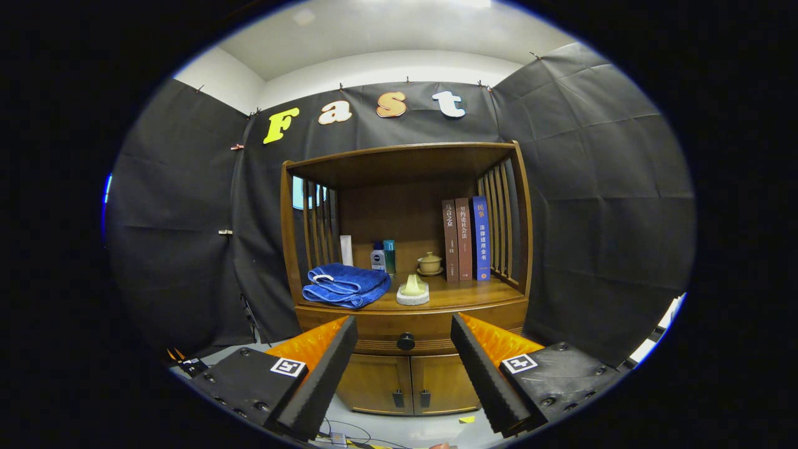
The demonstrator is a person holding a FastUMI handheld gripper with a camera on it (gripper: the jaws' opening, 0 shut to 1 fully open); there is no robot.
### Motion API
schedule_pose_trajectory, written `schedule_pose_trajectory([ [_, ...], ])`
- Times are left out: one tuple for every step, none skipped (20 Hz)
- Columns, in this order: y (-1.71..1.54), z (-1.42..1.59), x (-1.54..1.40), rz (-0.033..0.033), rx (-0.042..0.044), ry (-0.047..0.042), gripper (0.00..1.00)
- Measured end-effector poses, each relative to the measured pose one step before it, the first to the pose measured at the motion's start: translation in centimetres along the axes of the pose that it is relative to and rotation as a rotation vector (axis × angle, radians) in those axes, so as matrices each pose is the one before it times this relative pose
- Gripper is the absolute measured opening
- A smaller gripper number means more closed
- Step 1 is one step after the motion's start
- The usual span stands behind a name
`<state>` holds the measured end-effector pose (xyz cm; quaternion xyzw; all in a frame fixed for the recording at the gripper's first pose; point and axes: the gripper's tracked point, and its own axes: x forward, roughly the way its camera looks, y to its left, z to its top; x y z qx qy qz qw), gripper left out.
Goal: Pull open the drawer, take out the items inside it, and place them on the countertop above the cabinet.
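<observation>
1. The gripper (pixel 404 349) hangs in front of a wooden cabinet (pixel 405 280), its jaws spread wide with nothing between them but open air.
2. The drawer (pixel 411 333) sits flush in the cabinet front, directly under the bench (pixel 464 296) and above two small lower doors (pixel 408 383). What it holds is hidden behind its face.
3. The drawer's dark round knob (pixel 406 341) lies straight ahead of the jaws, centred in the gap between the two fingers and beyond their tips, not touching either. That line-up is what any grip on the knob turns on: the knob is a small round target, and the drawer's travel runs back along the gripper's own forward axis.
4. On the bench lie a folded blue towel (pixel 346 285), a pale ornament on a round white base (pixel 413 290), a small lidded cup (pixel 429 263), a few bottles (pixel 381 255) and three upright books (pixel 466 239).
5. A shut drawer with things on the bench fits two stages: contents inside, or already lifted out and the drawer pushed closed. The view does not settle which.
</observation>
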<state>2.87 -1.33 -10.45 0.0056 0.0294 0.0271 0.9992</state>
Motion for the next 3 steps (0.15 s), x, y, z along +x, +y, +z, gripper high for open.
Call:
schedule_pose_trajectory([
  [-0.045,-0.108,0.069,-0.00107,0.00021,0.00207,0.98],
  [0.009,-0.087,-0.047,-0.00087,0.00107,0.00068,0.98],
  [0.052,0.111,-0.042,-0.00068,0.00099,0.00048,0.98],
])
